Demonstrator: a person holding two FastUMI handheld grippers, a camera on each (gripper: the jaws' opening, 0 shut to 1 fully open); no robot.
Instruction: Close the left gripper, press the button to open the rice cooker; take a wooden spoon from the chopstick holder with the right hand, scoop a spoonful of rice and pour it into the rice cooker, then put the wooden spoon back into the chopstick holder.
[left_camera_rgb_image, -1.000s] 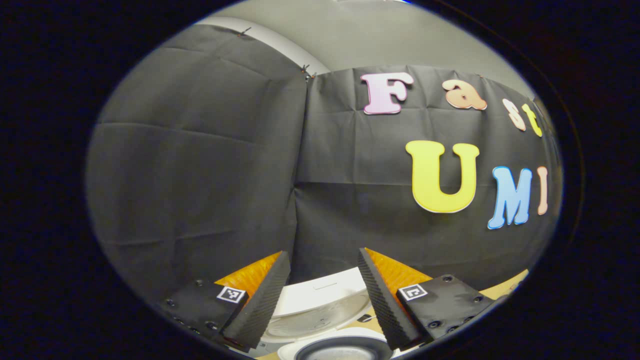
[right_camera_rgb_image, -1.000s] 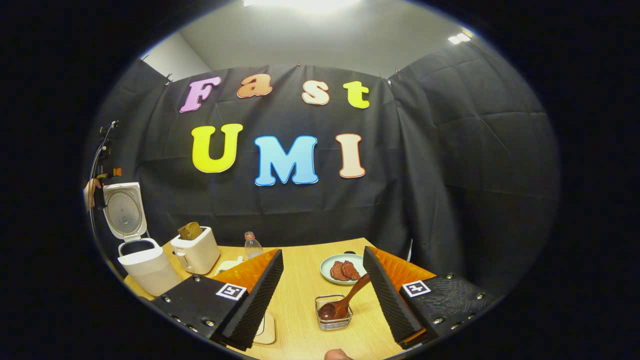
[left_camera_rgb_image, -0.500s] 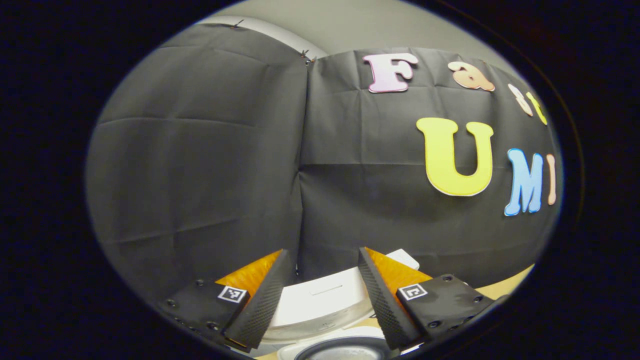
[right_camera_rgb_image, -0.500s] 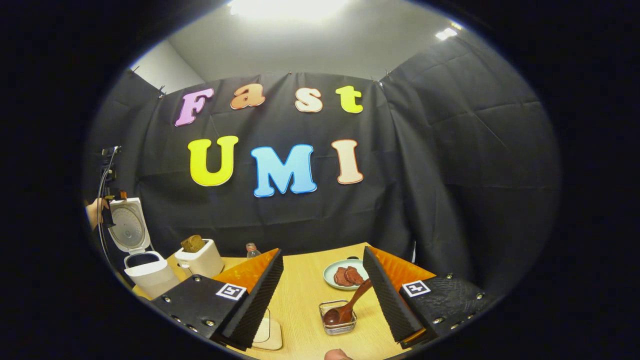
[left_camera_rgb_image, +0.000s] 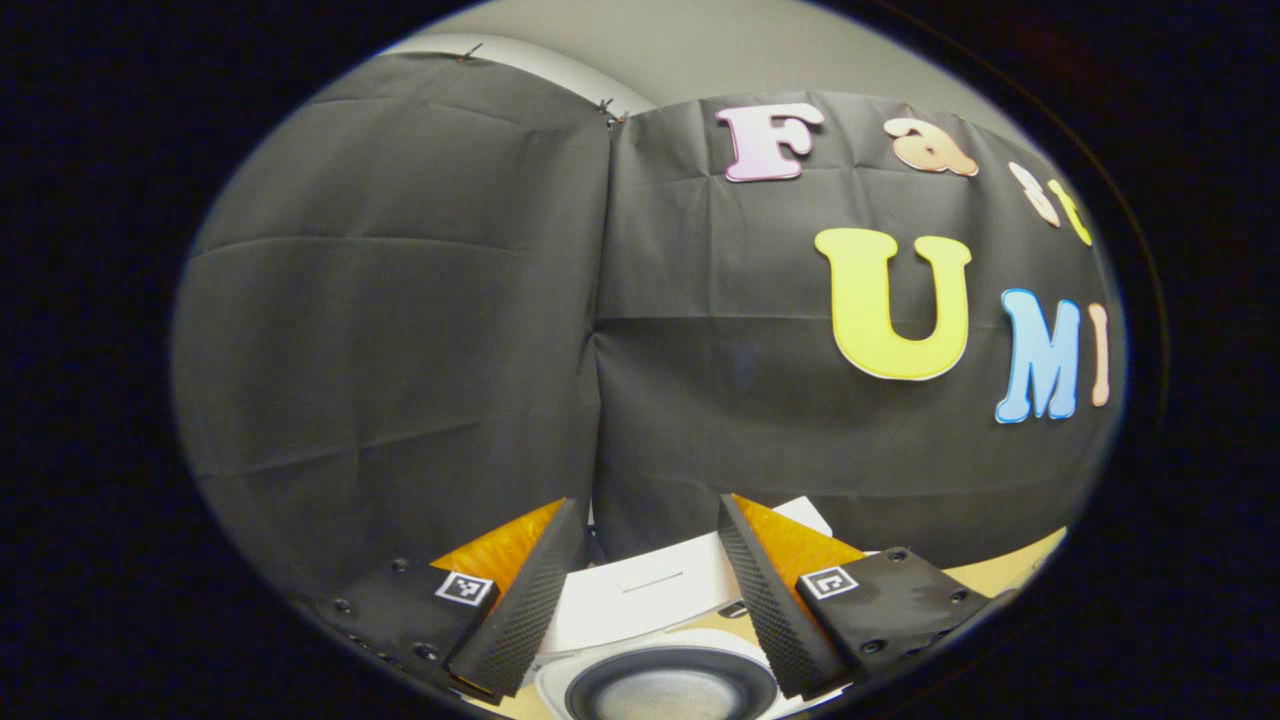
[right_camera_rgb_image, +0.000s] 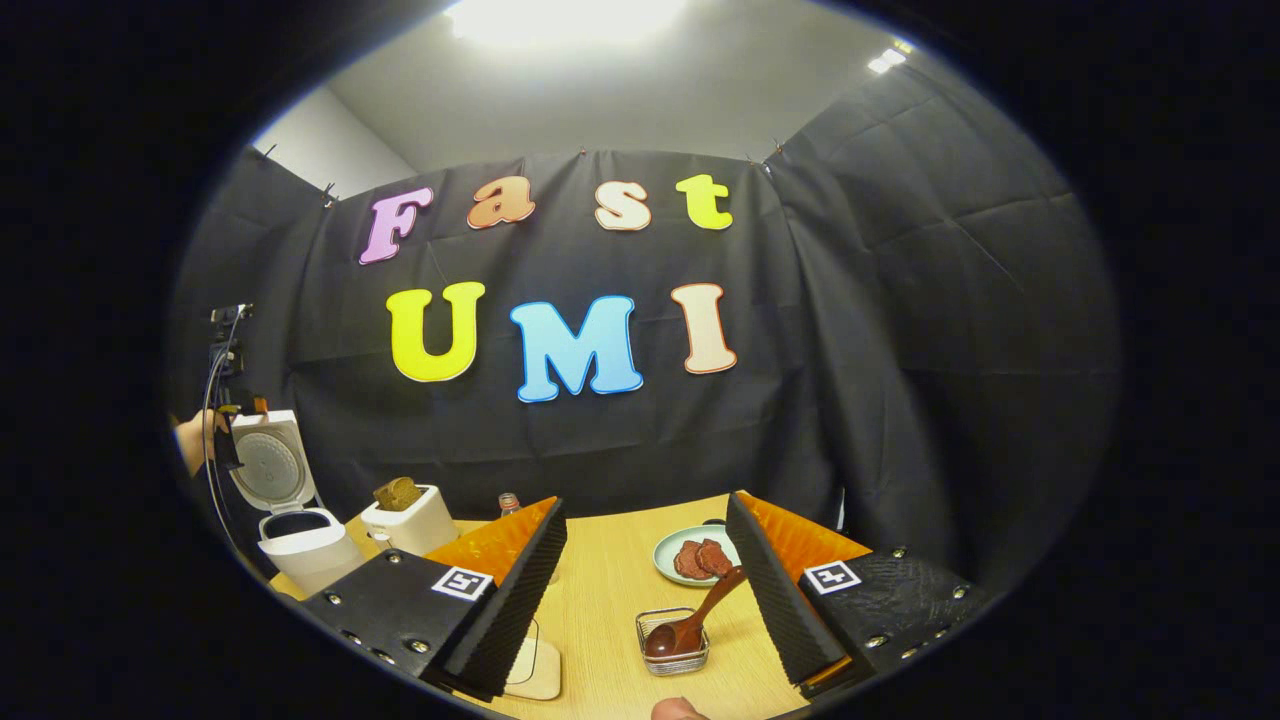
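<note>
In the left gripper view, the left gripper (left_camera_rgb_image: 640, 590) was open, with a wide gap between its two fingers and nothing held. It stood above the rice cooker (left_camera_rgb_image: 668, 684), whose round dark pot opening showed low in the gap. The raised white lid (left_camera_rgb_image: 650, 590) stood just behind the opening, between the fingers, and the black cloth wall was close behind the lid. A strip of the wooden table (left_camera_rgb_image: 1010, 572) showed at the lower right.

In the right gripper view, the right gripper (right_camera_rgb_image: 645, 610) was also open and held nothing. Free table (right_camera_rgb_image: 600, 580) surface lay between its fingers up to the far edge by the wall. The wooden spoon (right_camera_rgb_image: 695, 620) sat in the wire chopstick holder (right_camera_rgb_image: 673, 640), low in the gap and nearer to the right finger. Its bowl was down in the holder, and its handle leaned up and to the right, toward that finger; whether they touched I could not tell. A plate (right_camera_rgb_image: 668, 556) with dark food slices lay just behind the holder. Far to the left stood the rice cooker (right_camera_rgb_image: 305, 545) with its lid (right_camera_rgb_image: 268, 465) up, a hand (right_camera_rgb_image: 192, 440) beside the lid, and a white toaster (right_camera_rgb_image: 412, 518) next to the cooker.
</note>
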